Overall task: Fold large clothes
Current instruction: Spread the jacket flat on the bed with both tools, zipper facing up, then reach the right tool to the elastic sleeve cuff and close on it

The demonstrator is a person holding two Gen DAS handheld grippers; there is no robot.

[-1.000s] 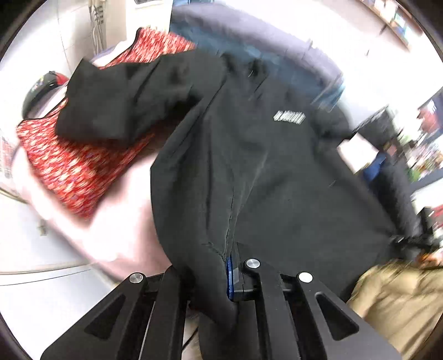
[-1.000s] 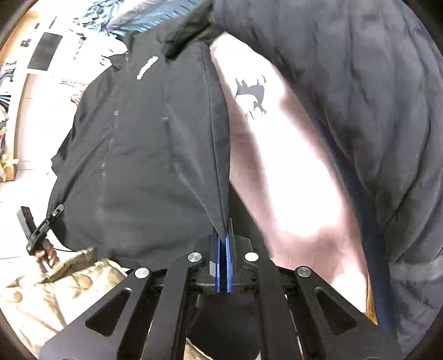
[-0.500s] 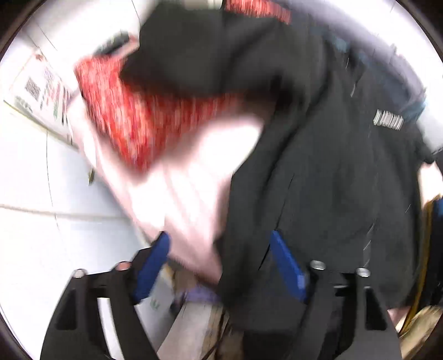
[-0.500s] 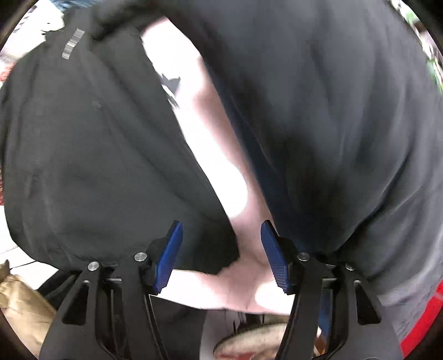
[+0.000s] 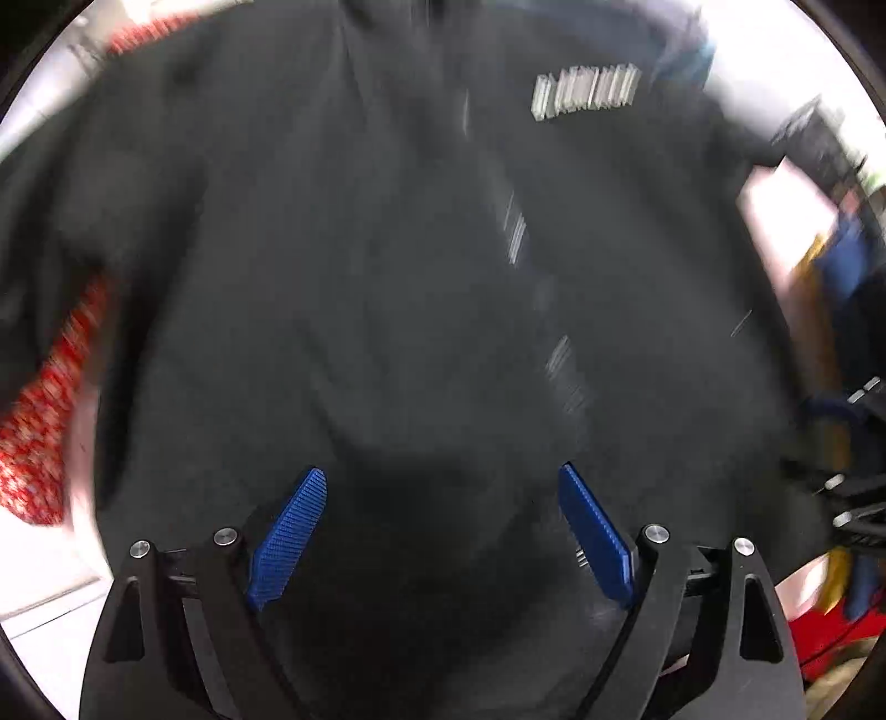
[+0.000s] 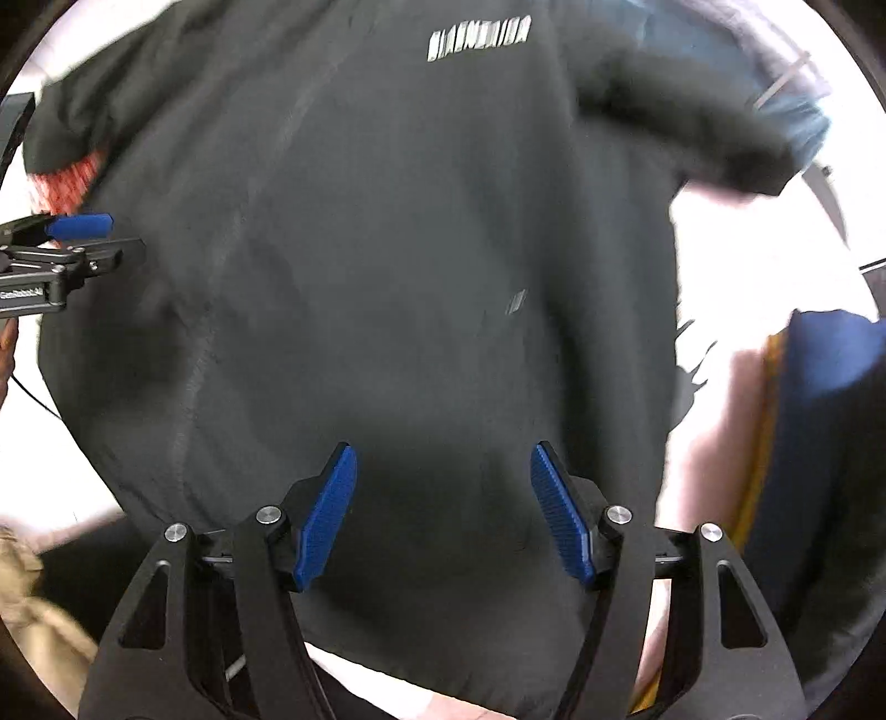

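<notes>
Left wrist view: left gripper (image 5: 437, 487) fingers spread wide, nothing held (black jacket (image 5: 387, 249) below).
Right gripper (image 6: 443, 462): just opened, empty too.

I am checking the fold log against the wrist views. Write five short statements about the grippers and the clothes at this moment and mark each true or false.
1. The left gripper clamps a fold of the black jacket. False: its jaws stand apart, having just been opening, and grip nothing.
2. The right gripper is open above the black jacket. True.
3. The jacket bears a white printed mark. True.
4. Red patterned cloth shows past the jacket's edge in the left wrist view. True.
5. The jacket is bright yellow. False: it is black.
</notes>
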